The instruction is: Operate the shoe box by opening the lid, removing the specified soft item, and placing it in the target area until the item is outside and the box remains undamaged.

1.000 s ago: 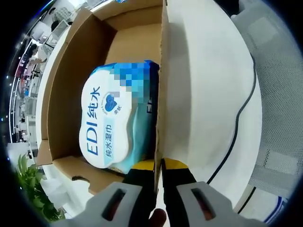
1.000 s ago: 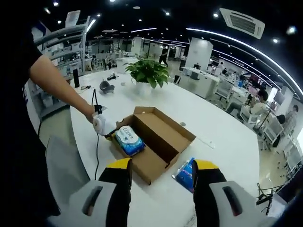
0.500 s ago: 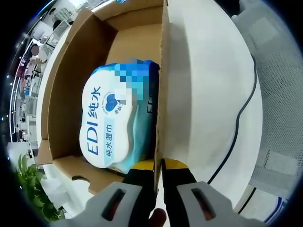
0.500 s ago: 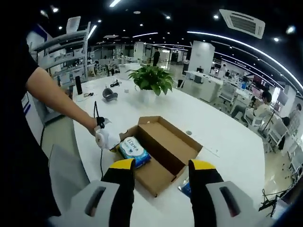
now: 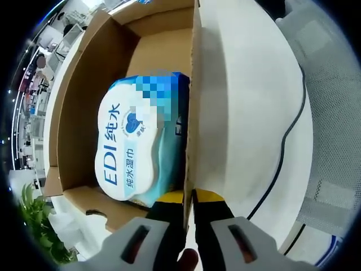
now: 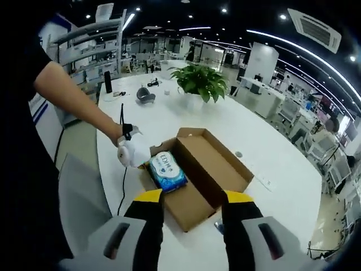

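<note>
Left tongs [image 5: 189, 199]: in the left gripper view the two yellow-tipped jaws rise from 6 o'clock and stand narrow, clamped on the near edge of the cardboard wall of the shoe box [image 5: 90, 96]. The wall edge runs from between the jaws toward 12 o'clock. In the right gripper view the left tongs [image 6: 134, 157] sit at the box's 9 o'clock corner, held by a hand [image 6: 121, 135] on a bare forearm.

Right tongs [image 6: 192, 199]: in the right gripper view the jaws rise from 6 o'clock, wide apart, holding nothing. They hang above the counter [image 6: 169, 113], short of the box's near end.

Shoe box: open, lid off the top. Inside, a soft pack of wet wipes [image 5: 132, 141] lies flat against the clamped wall, at 9 to 10 o'clock from the left tongs. In the right gripper view the pack [image 6: 167, 170] occupies the 9 o'clock end of the box [image 6: 217, 169]; the remaining interior is bare cardboard.

Outward: a black cable [image 5: 287, 135] curves across the white counter [image 5: 242, 101] at 2 to 4 o'clock in the left gripper view. A potted plant [image 6: 206, 84] stands on the counter at 12 o'clock beyond the box in the right gripper view. A grey mesh chair [image 6: 84, 203] is at 8 o'clock.
</note>
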